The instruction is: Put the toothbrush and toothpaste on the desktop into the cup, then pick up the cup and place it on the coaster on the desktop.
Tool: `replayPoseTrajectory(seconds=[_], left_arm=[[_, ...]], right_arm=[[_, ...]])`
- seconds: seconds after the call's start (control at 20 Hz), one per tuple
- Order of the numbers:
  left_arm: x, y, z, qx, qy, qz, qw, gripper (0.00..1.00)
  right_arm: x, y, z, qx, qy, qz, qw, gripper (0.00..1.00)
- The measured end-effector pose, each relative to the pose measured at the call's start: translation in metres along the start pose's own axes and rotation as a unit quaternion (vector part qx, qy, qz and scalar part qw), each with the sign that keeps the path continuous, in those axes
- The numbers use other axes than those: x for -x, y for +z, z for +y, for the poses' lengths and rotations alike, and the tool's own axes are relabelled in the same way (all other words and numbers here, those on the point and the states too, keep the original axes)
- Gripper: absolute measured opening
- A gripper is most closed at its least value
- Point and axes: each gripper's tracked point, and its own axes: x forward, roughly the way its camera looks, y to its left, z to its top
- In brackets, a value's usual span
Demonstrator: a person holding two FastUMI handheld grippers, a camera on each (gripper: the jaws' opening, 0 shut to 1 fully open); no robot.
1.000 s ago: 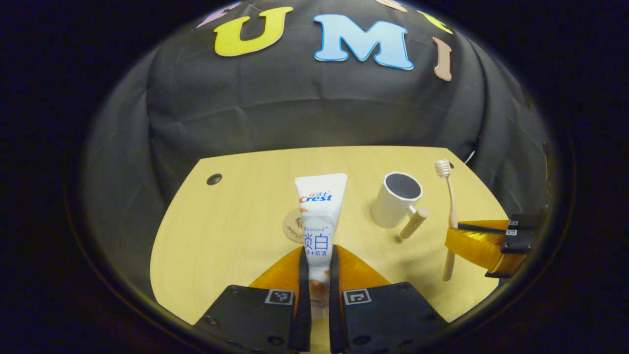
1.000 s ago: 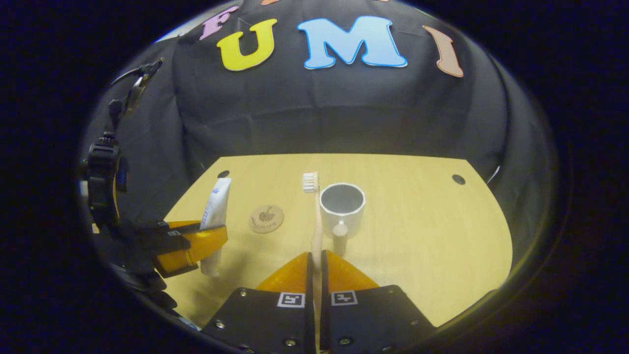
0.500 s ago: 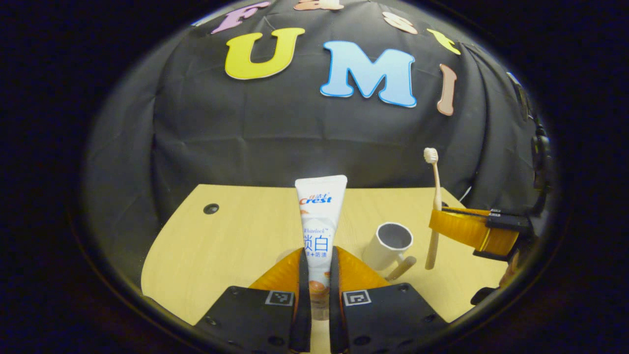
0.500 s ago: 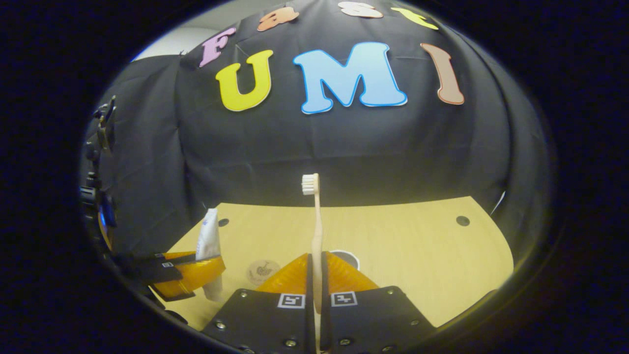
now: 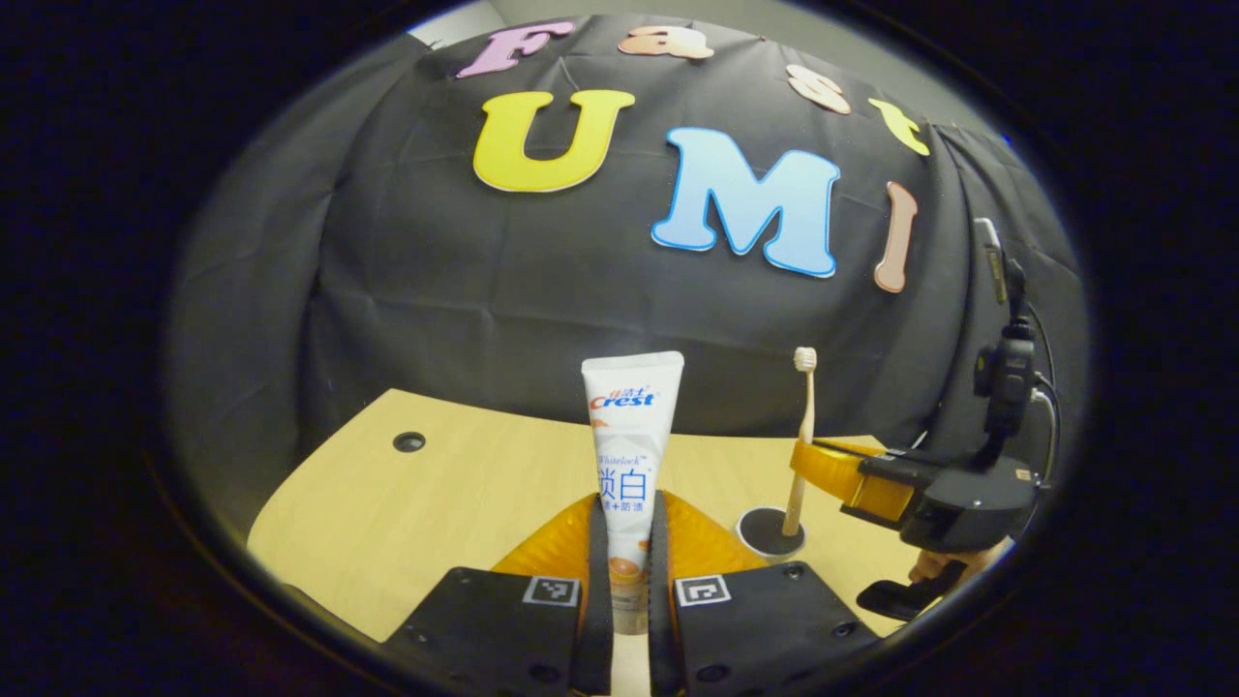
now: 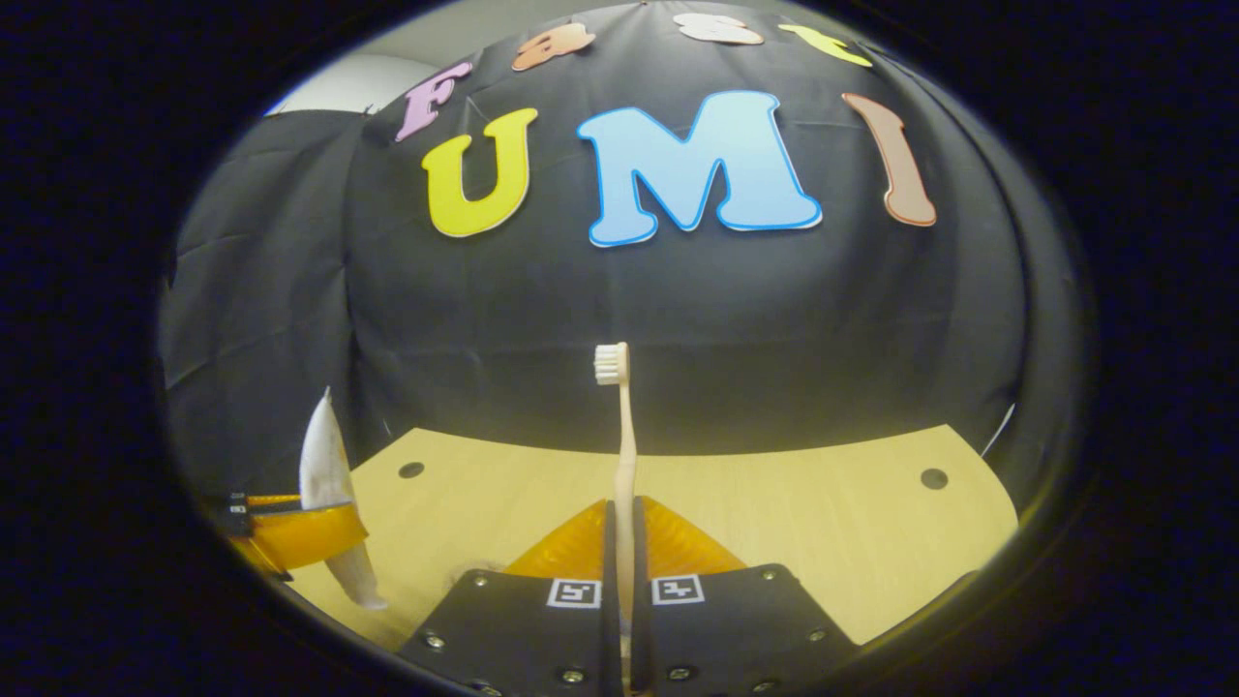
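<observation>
My left gripper point(image 5: 627, 515) is shut on the white toothpaste tube point(image 5: 631, 436), which stands upright above the wooden table point(image 5: 436, 503). To its right, the right gripper point(image 5: 811, 467) holds the pale toothbrush point(image 5: 804, 407) upright, bristles up. The brush's handle end reaches down into the mouth of the white cup point(image 5: 771, 534), whose lower part is hidden behind my finger. In the right gripper view, my right gripper point(image 6: 624, 515) is shut on the toothbrush point(image 6: 626, 436). At far left there, the left gripper point(image 6: 302, 534) carries the toothpaste tube point(image 6: 324, 474).
The table point(image 6: 823, 503) has small round holes near its back corners point(image 6: 934, 478) point(image 6: 411, 469) point(image 5: 408, 441). A hand point(image 5: 953, 563) holds the right gripper, with its mount and cable point(image 5: 1007, 378) rising above. The black cloth wall closes off the back.
Both grippers tilted up and rose. The right gripper carried the toothbrush over the cup, and its handle end now sits in the cup's mouth. The toothpaste stays gripped.
</observation>
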Motion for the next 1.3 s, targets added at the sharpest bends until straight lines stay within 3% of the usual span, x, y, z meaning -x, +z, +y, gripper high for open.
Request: replayPoseTrajectory(seconds=[0.3, 0.65, 0.75, 0.8, 0.9, 1.0, 1.05, 1.1, 1.15, 1.3], left_arm=[[-0.005, -0.011, 0.011, 0.004, 0.015, 0.015, 1.000, 0.22], [-0.008, -0.014, 0.012, 0.003, 0.021, 0.023, 1.000, 0.22], [-0.008, -0.015, 0.010, 0.004, 0.019, 0.022, 1.000, 0.22], [-0.010, -0.014, 0.008, 0.005, 0.019, 0.020, 1.000, 0.22], [-0.010, -0.010, 0.003, 0.003, 0.019, 0.013, 1.000, 0.22], [-0.010, -0.005, -0.004, -0.001, 0.015, 0.005, 1.000, 0.22], [-0.010, -0.003, -0.008, -0.003, 0.013, 0.001, 1.000, 0.16], [-0.011, -0.001, -0.014, -0.005, 0.007, -0.003, 1.000, 0.22], [-0.012, 0.001, -0.020, -0.007, 0.003, -0.007, 1.000, 0.22], [-0.018, 0.007, -0.038, -0.012, -0.010, -0.021, 1.000, 0.22]], right_arm=[[-0.026, -0.048, -0.007, 0.018, -0.007, 0.063, 0.998, 0.04], [-0.018, -0.072, -0.009, 0.026, -0.003, 0.100, 0.995, 0.07], [-0.010, -0.073, -0.011, 0.027, -0.003, 0.104, 0.994, 0.17], [-0.006, -0.073, -0.013, 0.028, -0.003, 0.104, 0.994, 0.15], [0.002, -0.070, -0.018, 0.030, -0.007, 0.104, 0.994, 0.31], [0.010, -0.065, -0.024, 0.029, -0.012, 0.097, 0.995, 0.32], [0.014, -0.064, -0.025, 0.027, -0.011, 0.096, 0.995, 0.33], [0.020, -0.061, -0.027, 0.029, -0.011, 0.092, 0.995, 0.39], [0.024, -0.056, -0.032, 0.034, -0.019, 0.084, 0.996, 0.53], [0.041, -0.043, -0.042, 0.047, -0.027, 0.066, 0.996, 0.61]])
